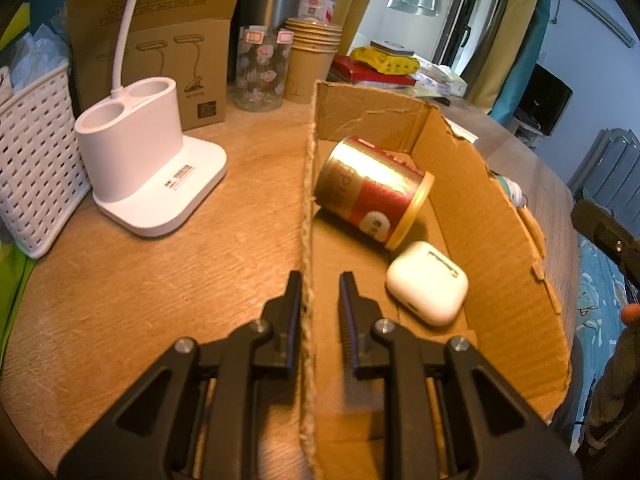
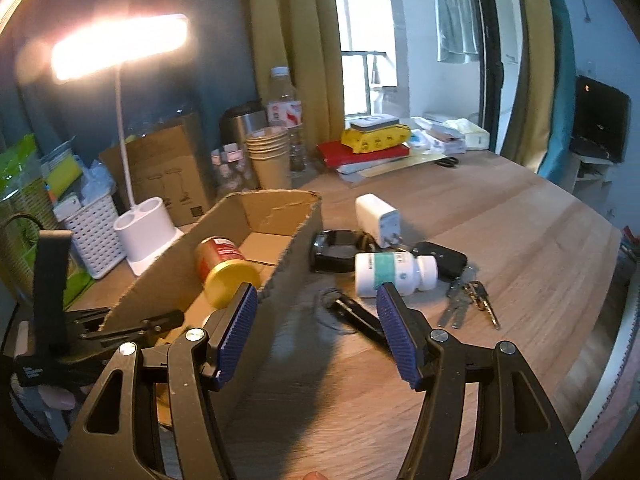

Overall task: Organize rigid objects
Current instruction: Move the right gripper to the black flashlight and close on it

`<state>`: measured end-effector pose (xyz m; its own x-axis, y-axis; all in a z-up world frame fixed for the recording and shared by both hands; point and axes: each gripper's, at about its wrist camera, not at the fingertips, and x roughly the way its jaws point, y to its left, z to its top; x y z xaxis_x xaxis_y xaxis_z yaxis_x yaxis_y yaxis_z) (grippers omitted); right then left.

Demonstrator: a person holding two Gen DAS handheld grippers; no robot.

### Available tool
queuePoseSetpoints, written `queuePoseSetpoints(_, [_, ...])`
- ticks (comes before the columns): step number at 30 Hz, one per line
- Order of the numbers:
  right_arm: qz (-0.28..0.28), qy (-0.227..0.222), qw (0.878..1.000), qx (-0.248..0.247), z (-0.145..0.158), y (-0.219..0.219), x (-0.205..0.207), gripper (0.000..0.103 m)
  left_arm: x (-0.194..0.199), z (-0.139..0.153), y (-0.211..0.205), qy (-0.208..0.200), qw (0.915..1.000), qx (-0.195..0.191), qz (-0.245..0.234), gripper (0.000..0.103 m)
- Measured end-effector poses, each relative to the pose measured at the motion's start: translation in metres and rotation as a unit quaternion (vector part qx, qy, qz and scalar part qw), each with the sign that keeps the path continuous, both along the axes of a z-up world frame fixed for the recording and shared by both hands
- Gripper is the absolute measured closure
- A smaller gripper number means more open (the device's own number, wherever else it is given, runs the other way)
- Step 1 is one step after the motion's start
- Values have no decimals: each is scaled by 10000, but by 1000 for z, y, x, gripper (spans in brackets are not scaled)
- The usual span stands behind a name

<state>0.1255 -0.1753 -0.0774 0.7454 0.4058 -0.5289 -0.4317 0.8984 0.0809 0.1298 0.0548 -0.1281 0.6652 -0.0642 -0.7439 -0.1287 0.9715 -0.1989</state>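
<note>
A: Left gripper pinches the cardboard box wall; can and earbud case inside.
B: Right gripper wide, empty; pill bottle on the counter may roll when nudged.

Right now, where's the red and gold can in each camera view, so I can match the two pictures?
Left wrist view: the can lies on its side in the middle of the picture, inside the cardboard box, beyond the white earbud case.
Right wrist view: the can is left of centre, yellow lid toward the camera, in the same box.
Shared landmark: the white lamp base.
</note>
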Motion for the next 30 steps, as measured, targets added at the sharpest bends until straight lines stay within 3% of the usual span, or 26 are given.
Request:
queuePoseSetpoints(18, [-321, 108, 9990, -276, -26, -8, 23, 38, 0, 0, 0, 0, 10000, 2, -1, 83])
queuePoseSetpoints(30, [-404, 562, 9963, -503, -55, -8, 55, 38, 0, 0, 0, -1, 10000, 0, 0, 83])
